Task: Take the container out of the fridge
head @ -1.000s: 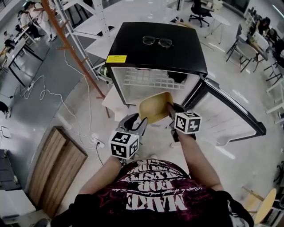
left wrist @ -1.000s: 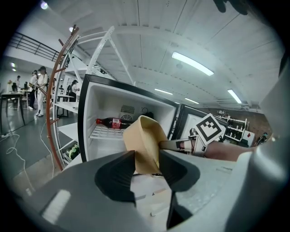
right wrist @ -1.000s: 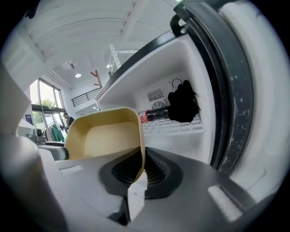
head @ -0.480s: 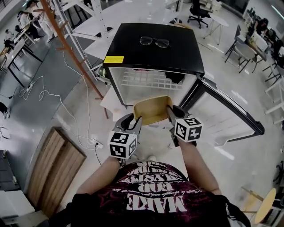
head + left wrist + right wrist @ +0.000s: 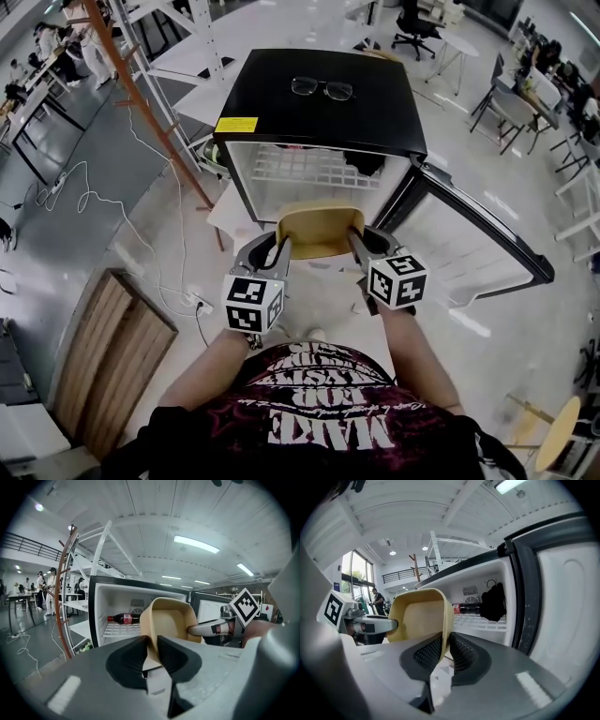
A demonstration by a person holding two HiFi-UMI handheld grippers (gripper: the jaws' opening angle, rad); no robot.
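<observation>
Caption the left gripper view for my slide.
Left gripper clamps the rim of the tan container before the open fridge, a bottle on its shelf.

A black short-sleeved shirt [image 5: 323, 375] carries apparently pink-and-white lettering [image 5: 328, 427] across it.

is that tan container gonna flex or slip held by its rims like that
Probably light: the container looks empty and thin-walled. It seems fairly stiff: no visible bending with the left gripper and right gripper pinching opposite rims. Smooth walls could slip in the jaws.
</observation>
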